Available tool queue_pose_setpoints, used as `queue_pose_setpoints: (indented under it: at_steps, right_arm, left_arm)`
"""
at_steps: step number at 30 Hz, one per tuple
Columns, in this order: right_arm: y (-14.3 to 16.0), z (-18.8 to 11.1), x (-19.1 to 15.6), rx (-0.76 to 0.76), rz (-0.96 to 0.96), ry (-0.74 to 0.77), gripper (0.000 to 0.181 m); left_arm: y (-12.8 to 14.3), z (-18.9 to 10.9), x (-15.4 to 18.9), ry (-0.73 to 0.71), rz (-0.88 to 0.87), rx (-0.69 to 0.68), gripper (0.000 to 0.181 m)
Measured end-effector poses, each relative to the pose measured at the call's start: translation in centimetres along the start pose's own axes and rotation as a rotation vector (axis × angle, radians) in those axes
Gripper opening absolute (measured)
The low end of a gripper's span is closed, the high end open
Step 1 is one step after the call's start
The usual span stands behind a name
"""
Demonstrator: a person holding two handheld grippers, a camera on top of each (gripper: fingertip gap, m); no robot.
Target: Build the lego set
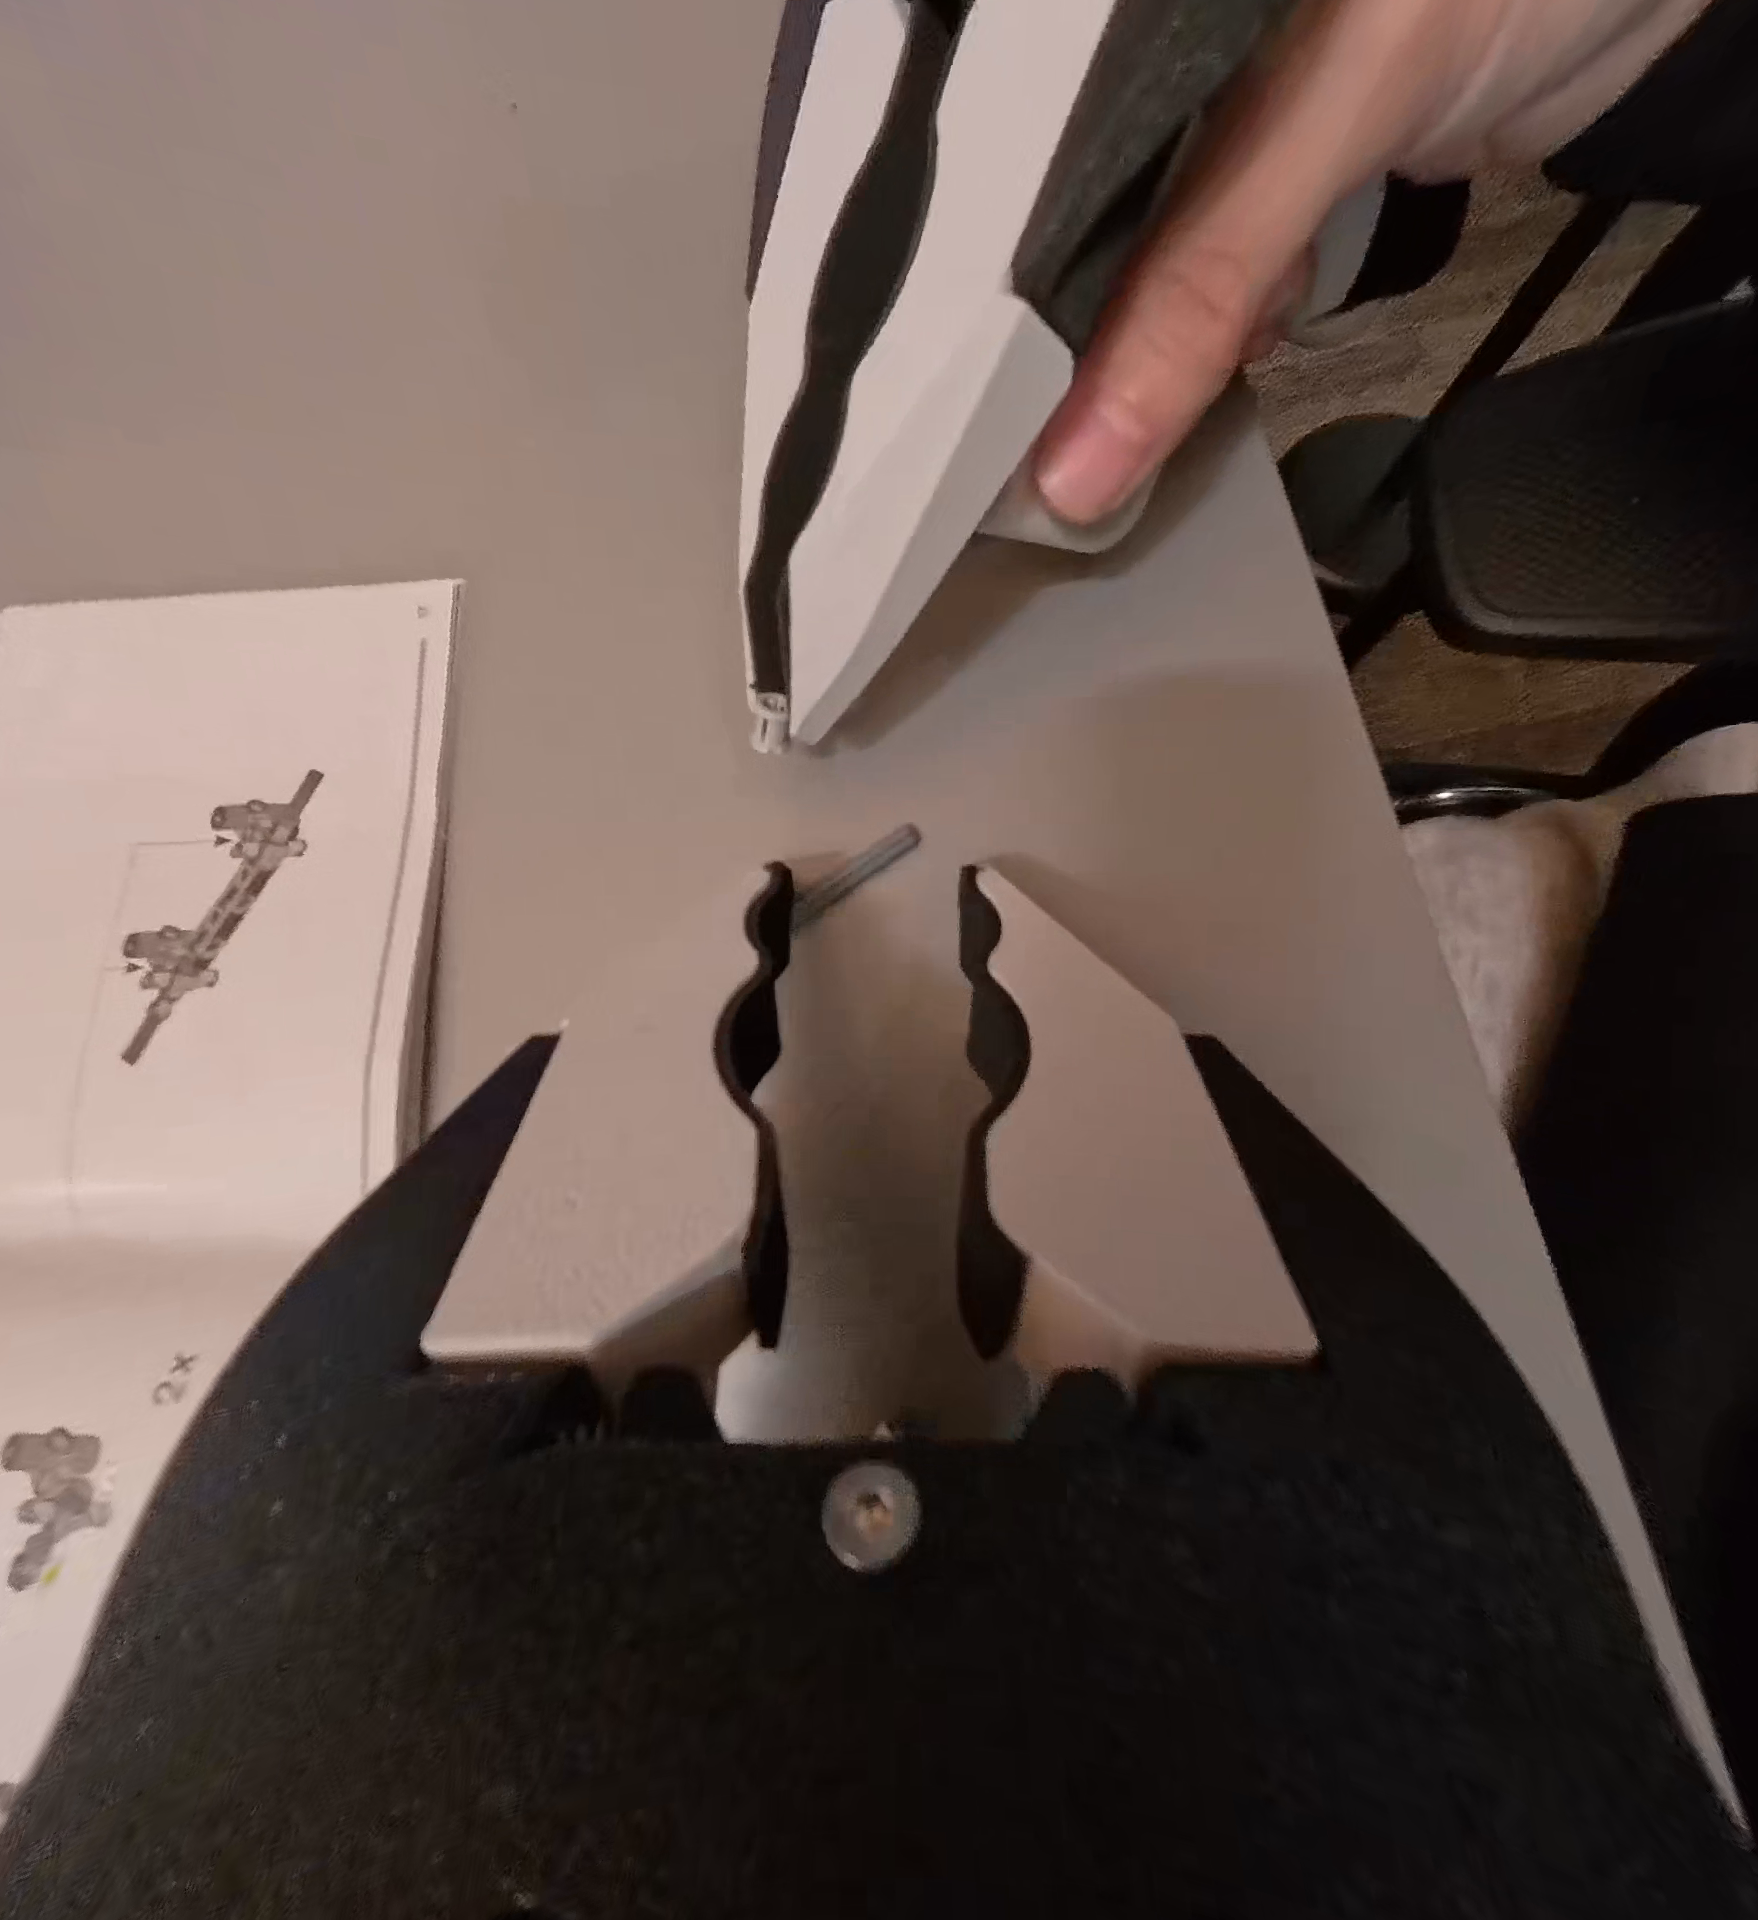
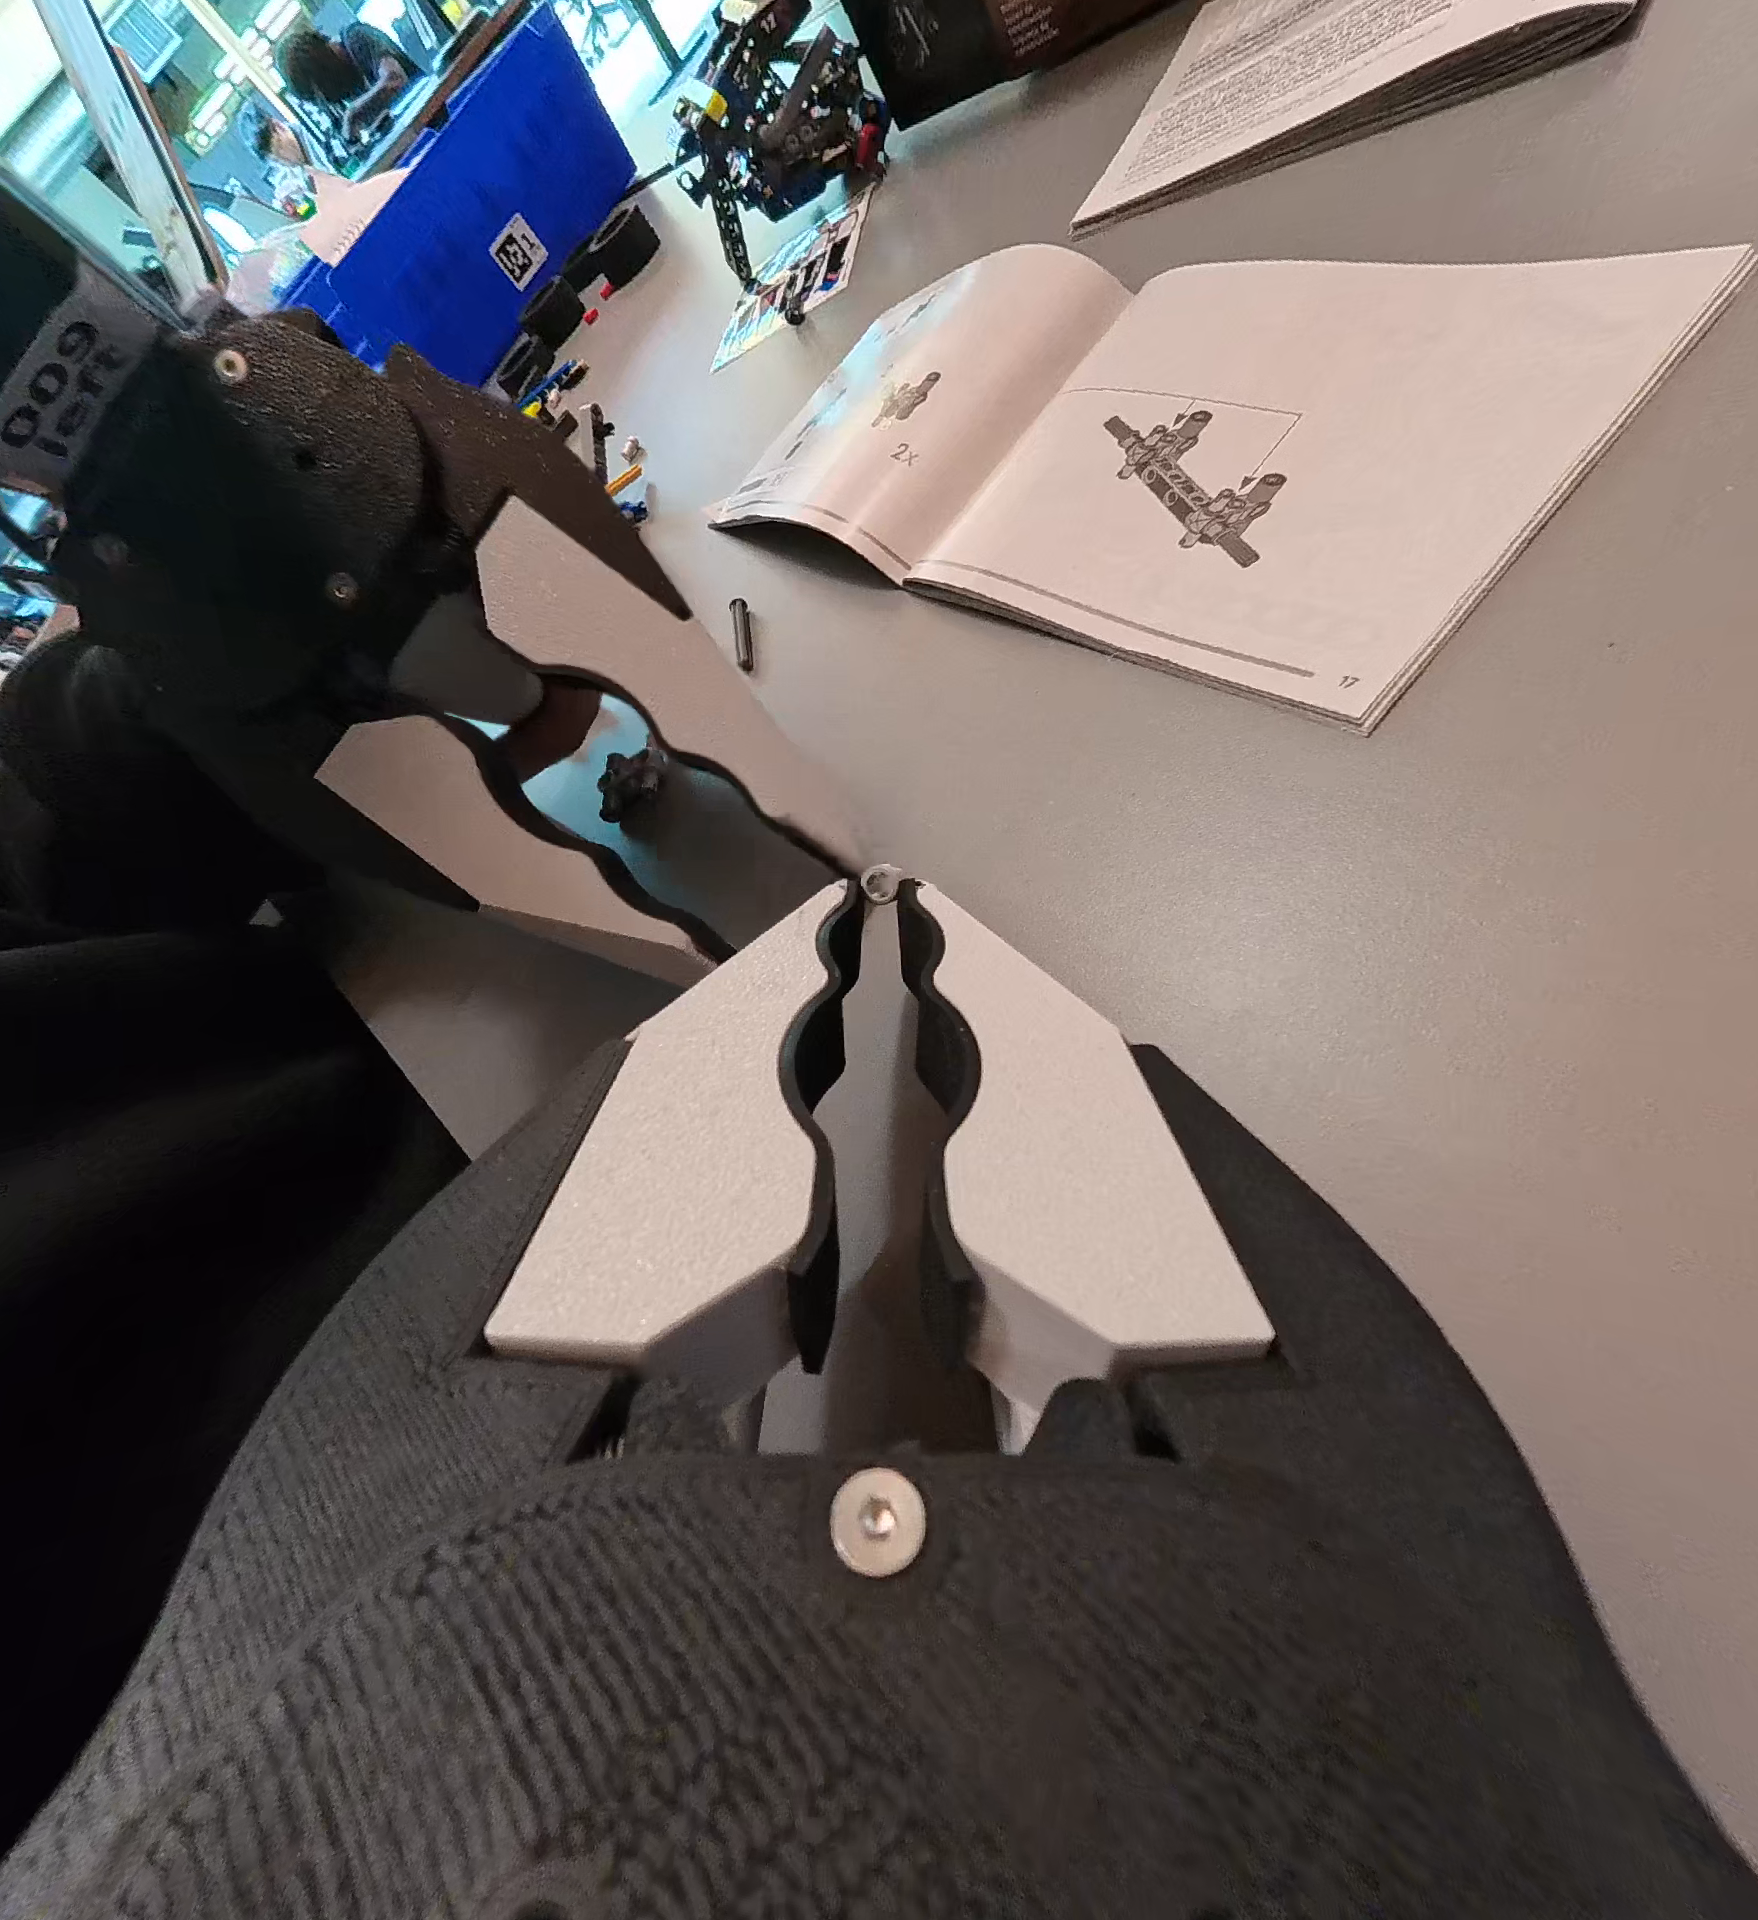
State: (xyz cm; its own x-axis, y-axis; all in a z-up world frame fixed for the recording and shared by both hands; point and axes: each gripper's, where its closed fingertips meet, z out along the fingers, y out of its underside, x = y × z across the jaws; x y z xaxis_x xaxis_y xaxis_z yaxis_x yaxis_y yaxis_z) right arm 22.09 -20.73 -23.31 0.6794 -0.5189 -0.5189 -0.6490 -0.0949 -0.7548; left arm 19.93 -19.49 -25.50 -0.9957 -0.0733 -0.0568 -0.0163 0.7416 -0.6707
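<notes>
right tongs [image 2: 883,889]: you pinched a small white peg [image 2: 879,883]
left tongs [image 1: 870,883]: you held them spread above the worktop [image 1: 335,312]

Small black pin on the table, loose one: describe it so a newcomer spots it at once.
Start at the open instruction booklet on the grey table. Just off its near-left corner lies a short black pin, alone on bare tabletop. Unlike the pale peg in the right gripper, nothing holds it.

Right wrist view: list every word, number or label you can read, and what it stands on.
I do not quote writing; these things bear it:
Open booklet: a count and a page number, legible.
Closed booklet: print too small.
Left gripper: raised marking on its black body.
Blue bin: code sticker, unreadable.
</notes>
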Motion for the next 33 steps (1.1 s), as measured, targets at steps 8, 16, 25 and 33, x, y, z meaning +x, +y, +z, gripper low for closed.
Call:
queue_pose_setpoints:
  at_steps: [8, 16, 25, 33]
  right_arm:
    - [0.0, 0.0, 0.0, -0.003, 0.007, -0.007, 0.005]
    - [0.0, 0.0, 0.0, -0.002, 0.011, -0.008, 0.005]
    - [0.2, 0.1, -0.3, -0.018, -0.001, -0.030, 0.005]
    - [0.3, 0.2, -0.4, -0.028, -0.006, -0.031, 0.005]
  left_arm:
    - [0.6, -0.5, 0.5, 0.003, -0.081, 0.015, 0.021]
    - [0.4, -2.8, -0.2, -0.011, -0.069, 0.056, 0.021]
    - [0.6, -1.9, -0.1, 0.005, 0.063, 0.029, 0.031]
    - [1.0, -1.0, 1.4, -0.039, 0.038, -0.054, 0.000]
